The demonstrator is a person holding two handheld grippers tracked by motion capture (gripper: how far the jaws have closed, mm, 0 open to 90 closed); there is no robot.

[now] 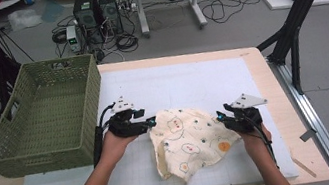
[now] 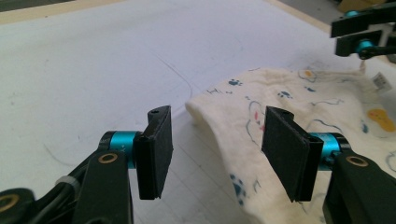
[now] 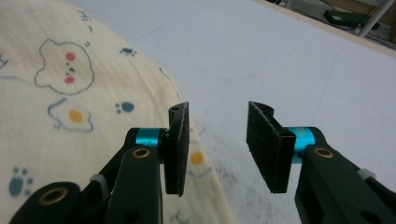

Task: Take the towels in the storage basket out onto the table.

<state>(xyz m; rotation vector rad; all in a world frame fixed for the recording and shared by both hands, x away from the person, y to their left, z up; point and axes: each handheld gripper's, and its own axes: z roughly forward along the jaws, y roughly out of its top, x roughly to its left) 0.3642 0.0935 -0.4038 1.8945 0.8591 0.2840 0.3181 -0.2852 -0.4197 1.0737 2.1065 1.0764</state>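
A cream cloth printed with bears, paw marks and fried eggs lies crumpled on the white mat. My left gripper hovers at the cloth's left edge, and its jaws stand open. In the left gripper view the cloth lies under and beyond the right-hand jaw, and nothing is between the pads of the left gripper. My right gripper sits at the cloth's right edge, also open. In the right gripper view the cloth spreads to the left, and the right gripper has bare mat between its jaws.
A green woven basket stands on the table's left side, close to my left hand. The mat covers most of the wooden tabletop. Cables, computer boxes and stand legs lie on the floor beyond the far edge.
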